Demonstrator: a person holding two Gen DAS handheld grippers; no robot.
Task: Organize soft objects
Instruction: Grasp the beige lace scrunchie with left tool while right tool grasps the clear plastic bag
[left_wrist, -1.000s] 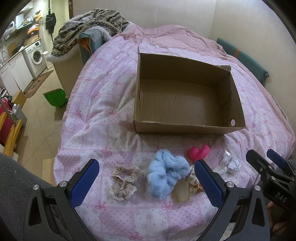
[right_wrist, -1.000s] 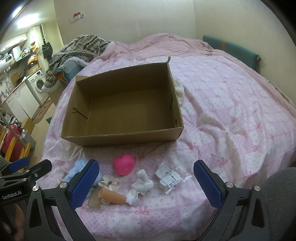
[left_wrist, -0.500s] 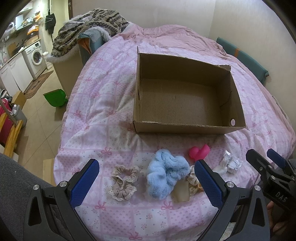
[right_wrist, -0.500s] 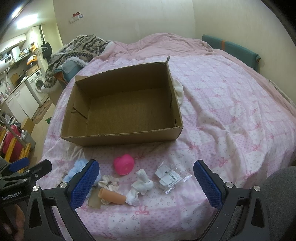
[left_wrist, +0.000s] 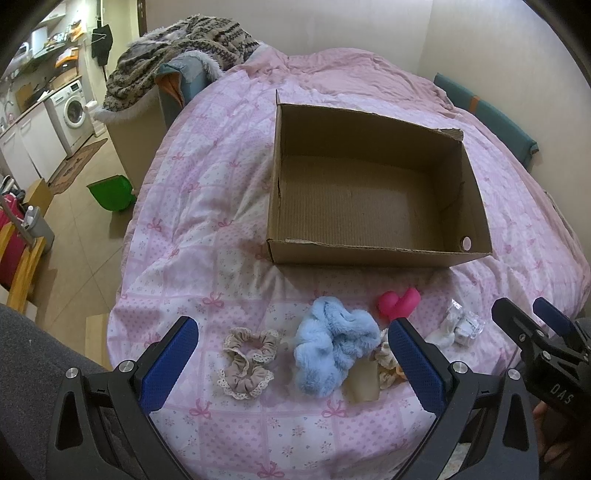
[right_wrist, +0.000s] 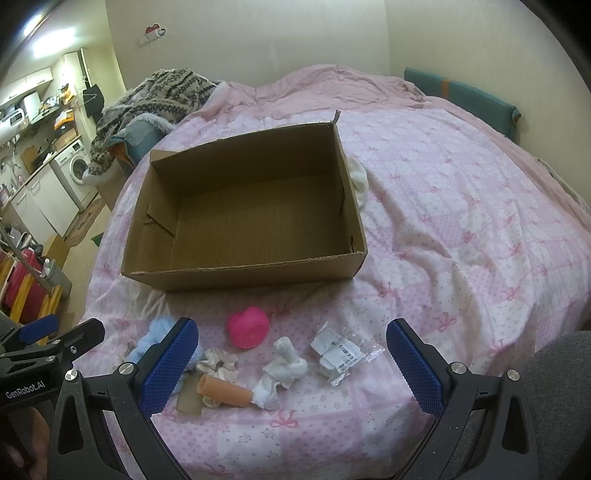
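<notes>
cardboard box (left_wrist: 373, 254) sits unmoved on the bed (right_wrist: 461, 229); our left gripper (left_wrist: 291, 363) and right gripper (right_wrist: 291, 363) stay spread wide, holding nothing.

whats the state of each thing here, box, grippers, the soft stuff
cardboard box: open-topped, empty
left gripper: open, holding nothing
right gripper: open, holding nothing
blue fluffy scrunchie: loose on the bed
beige lace scrunchie: loose on the bed
pink heart toy: outside the box
plastic packet: sealed, crumpled

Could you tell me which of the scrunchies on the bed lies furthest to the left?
The beige lace-edged scrunchie. It lies alone, left of the fluffy blue scrunchie; the cream scrunchie sits right of the blue.
</notes>
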